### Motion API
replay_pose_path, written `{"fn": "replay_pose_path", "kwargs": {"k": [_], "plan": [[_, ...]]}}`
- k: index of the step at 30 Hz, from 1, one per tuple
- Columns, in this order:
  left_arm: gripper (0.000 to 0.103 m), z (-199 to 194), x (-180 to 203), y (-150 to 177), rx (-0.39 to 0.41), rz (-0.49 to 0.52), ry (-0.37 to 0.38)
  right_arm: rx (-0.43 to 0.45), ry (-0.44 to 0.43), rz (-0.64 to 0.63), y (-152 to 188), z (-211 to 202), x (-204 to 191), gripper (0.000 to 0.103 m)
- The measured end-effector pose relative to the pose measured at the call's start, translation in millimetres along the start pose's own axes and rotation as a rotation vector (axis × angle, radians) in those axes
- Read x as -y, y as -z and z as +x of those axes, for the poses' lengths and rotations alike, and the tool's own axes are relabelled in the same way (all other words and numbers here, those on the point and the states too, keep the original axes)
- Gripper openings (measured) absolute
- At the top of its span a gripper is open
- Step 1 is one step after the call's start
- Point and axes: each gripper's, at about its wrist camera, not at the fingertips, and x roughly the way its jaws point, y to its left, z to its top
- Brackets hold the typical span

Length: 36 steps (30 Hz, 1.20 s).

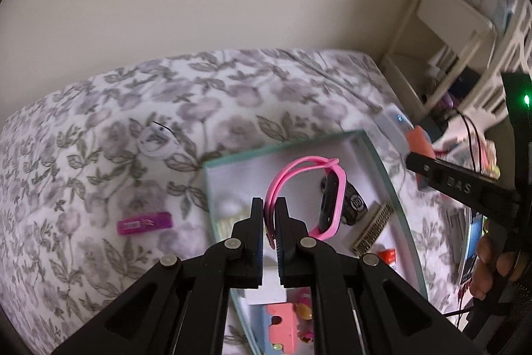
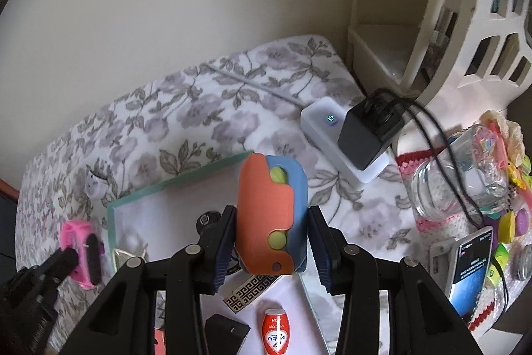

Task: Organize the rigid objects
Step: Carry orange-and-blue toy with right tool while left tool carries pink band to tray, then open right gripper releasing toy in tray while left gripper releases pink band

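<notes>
My left gripper (image 1: 269,215) is shut on the strap of a pink smartwatch (image 1: 327,198) and holds it above a white tray with a teal rim (image 1: 379,155). The watch also shows in the right wrist view (image 2: 84,250), held at the tray's left side. My right gripper (image 2: 272,242) is shut on an orange and blue plastic toy (image 2: 271,215) with yellow-green dots, above the tray (image 2: 179,178). The right gripper's arm and the toy's orange tip (image 1: 420,140) show at the right of the left wrist view.
The tray holds a patterned gold clip (image 2: 252,288), a red and white tube (image 2: 275,333), a black piece (image 2: 226,333) and a pink block (image 1: 282,321). A purple stick (image 1: 144,223) and a white disc (image 1: 156,140) lie on the floral bedspread. A power strip (image 2: 332,128), jar (image 2: 455,175) and phone (image 2: 472,268) sit right.
</notes>
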Motion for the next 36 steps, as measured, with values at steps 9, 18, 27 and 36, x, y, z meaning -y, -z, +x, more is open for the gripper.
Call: {"fn": "replay_pose_path", "kwargs": {"k": [9, 18, 27, 36], "plan": [[0.008, 26.9, 20.2, 12.9, -0.066, 0.054, -0.016, -0.072, -0.006, -0.062, 8.5, 27.1, -12.3, 0.045], [0.008, 43.4, 30.4, 22.6, -0.112, 0.092, -0.05, -0.098, 0.001, -0.111, 12.4, 35.4, -24.3, 0.045], [0.008, 58.9, 32.2, 29.7, -0.155, 0.102, -0.079, -0.13, 0.014, -0.131, 16.6, 45.9, -28.4, 0.046], [0.008, 67.6, 30.4, 31.8, -0.2, 0.09, -0.073, -0.118, 0.036, -0.134, 14.8, 44.2, -28.5, 0.058]]}}
